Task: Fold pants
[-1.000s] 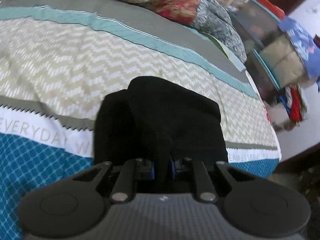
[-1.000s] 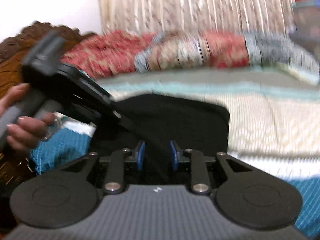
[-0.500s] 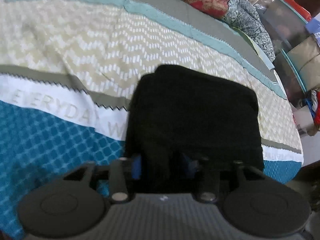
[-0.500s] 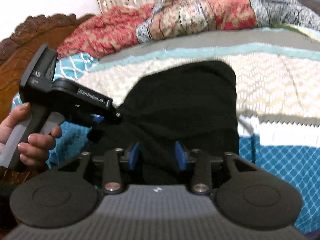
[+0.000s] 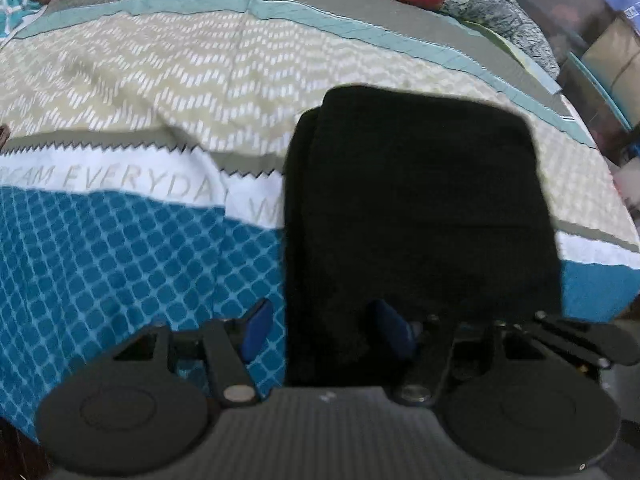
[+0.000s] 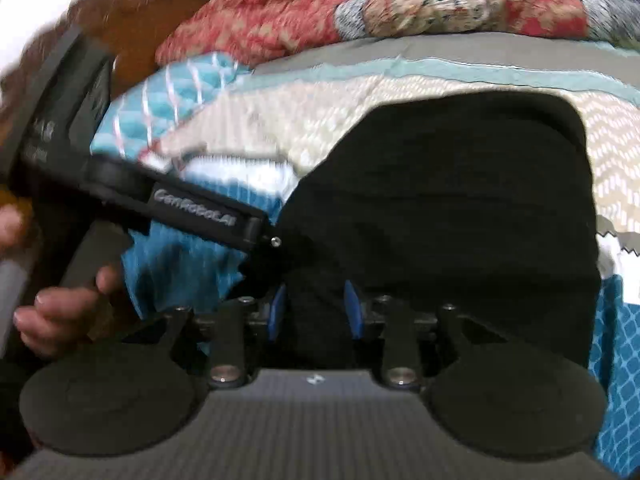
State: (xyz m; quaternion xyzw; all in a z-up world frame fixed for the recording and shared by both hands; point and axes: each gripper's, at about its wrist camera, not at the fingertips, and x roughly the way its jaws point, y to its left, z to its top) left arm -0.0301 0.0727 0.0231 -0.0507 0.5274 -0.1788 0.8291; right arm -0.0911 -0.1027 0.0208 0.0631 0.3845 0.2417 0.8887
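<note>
Black, soft fabric is what we have in front of us: the black folded pants (image 5: pixel 420 208) lie as a compact, almost square packet on the patterned bedspread with blue, white and beige bands (image 5: pixel 132 240), near its front edge. A red floral quilt (image 6: pixel 360 12) is heaped at the far side of the bed.

Our left claw (image 5: pixel 326 330) is opening. Its blue pads stand well apart over the near left edge of the packet, one pad over the bedspread and one over the cloth, and they do not press on anything. Our right claw (image 6: pixel 316 312) is closing, with a ridge of the black cloth between its blue pads; they look to pinch it, though blur makes this not fully sure. In the right wrist view we also see the left hand (image 6: pixel 60 312) on its handle.

We judge that the last fold is laid down and we are at the releasing step. The next move calls for letting go on the right side too, then lifting both claws away gently, so the top layer is not dragged open.
</note>
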